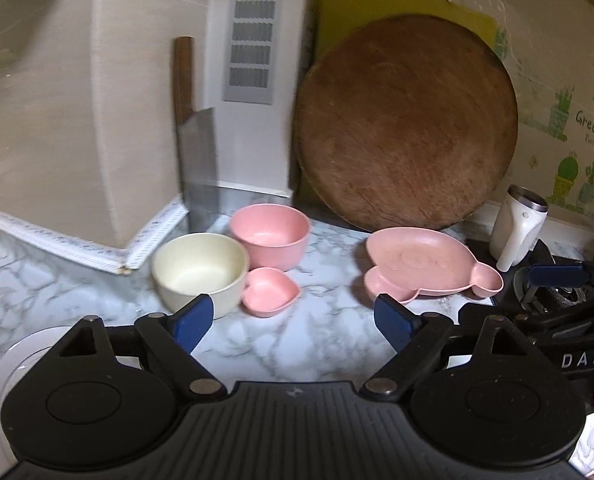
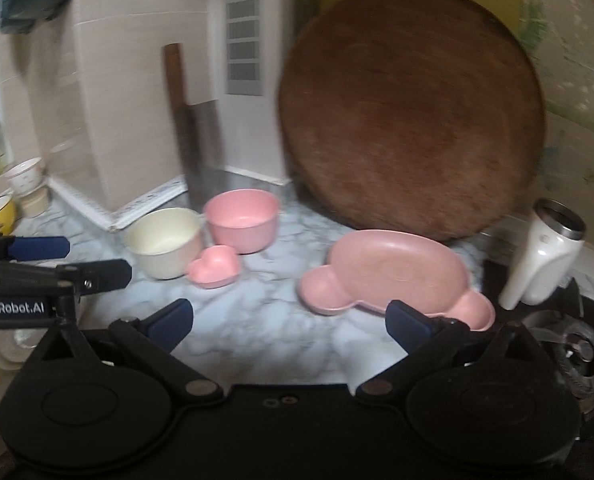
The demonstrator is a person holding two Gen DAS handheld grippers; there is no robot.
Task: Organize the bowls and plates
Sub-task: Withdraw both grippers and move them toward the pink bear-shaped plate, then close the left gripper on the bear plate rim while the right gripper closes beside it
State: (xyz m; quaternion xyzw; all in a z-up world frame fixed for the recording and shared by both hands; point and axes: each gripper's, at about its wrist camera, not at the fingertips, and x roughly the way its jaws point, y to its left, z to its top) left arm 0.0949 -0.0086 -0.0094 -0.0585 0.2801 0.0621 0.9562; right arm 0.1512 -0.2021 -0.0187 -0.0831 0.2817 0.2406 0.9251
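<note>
Left wrist view shows the left gripper [image 1: 285, 320] with jaws wide apart and empty, hovering over the marble tabletop [image 1: 297, 344] short of the cream bowl [image 1: 199, 270], pink bowl [image 1: 271, 236] and heart-shaped dish [image 1: 271, 292] clustered near the back corner. The right gripper [image 2: 289, 326], equally open, faces the pink mouse-shaped plate [image 2: 393, 272] below the round wooden board [image 2: 413, 112]. This looks like the approach step; next, each needs to reach a rim and close.

2 bowls [image 1: 233, 256] and heart dish [image 1: 270, 291] left of plate [image 1: 425, 266], before board [image 1: 407, 124].
</note>
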